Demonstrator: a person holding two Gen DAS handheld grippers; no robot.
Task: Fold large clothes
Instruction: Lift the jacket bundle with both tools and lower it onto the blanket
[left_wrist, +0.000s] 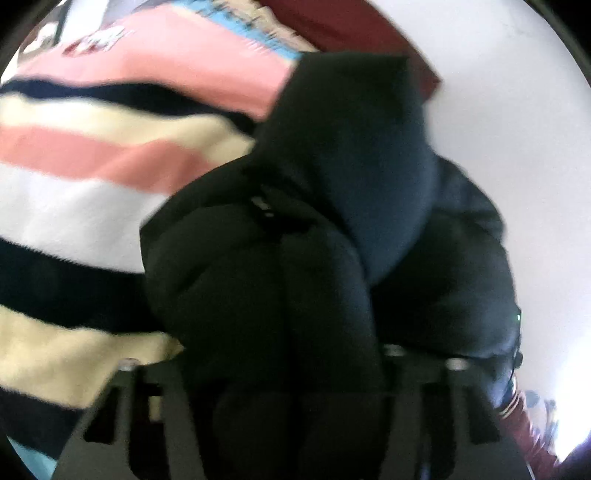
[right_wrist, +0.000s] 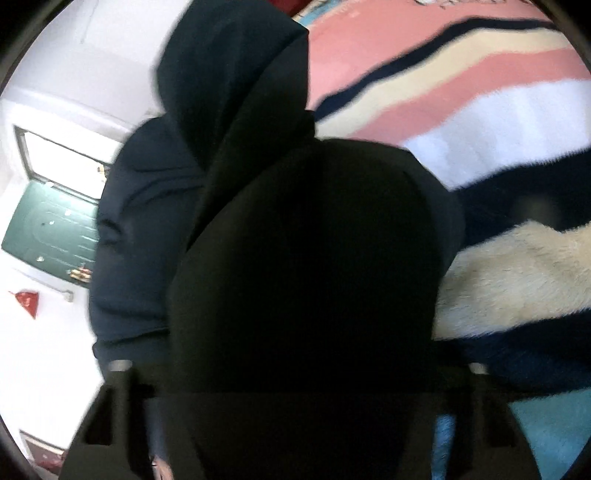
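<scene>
Dark navy, thick hooded garment (left_wrist: 332, 229) held aloft and bunched against both cameras, above a fleecy blanket striped in pink, cream, white and navy (left_wrist: 92, 147) spread over the bed. Left gripper (left_wrist: 288, 369) buried in the dark cloth; fingertips hidden, so whether spread or pressed together could not be told, though cloth draped over and between the finger mounts suggested a pinch. Right gripper (right_wrist: 299, 369) likewise smothered by a near-black fold filling the centre of the right wrist view; closure also impossible to tell. Hood-like peak of the garment (right_wrist: 229, 74) seen standing up at the far side, with looser folds hanging to the left of it. White wall (left_wrist: 517, 110) behind, dark red bed frame (left_wrist: 351, 26) at the far edge, green panelled door (right_wrist: 51, 229) to the left in the right wrist view.

Progress, judged only from these views: early to middle stage. Garment gathered and lifted, not lying flat, no neat crease or squared stack visible. Spreading, folding and smoothing apparently left.

Writing: blurred marks on the far pink and pale-blue printed bedding (left_wrist: 236, 22), illegible. No brand or label readable on the garment.
</scene>
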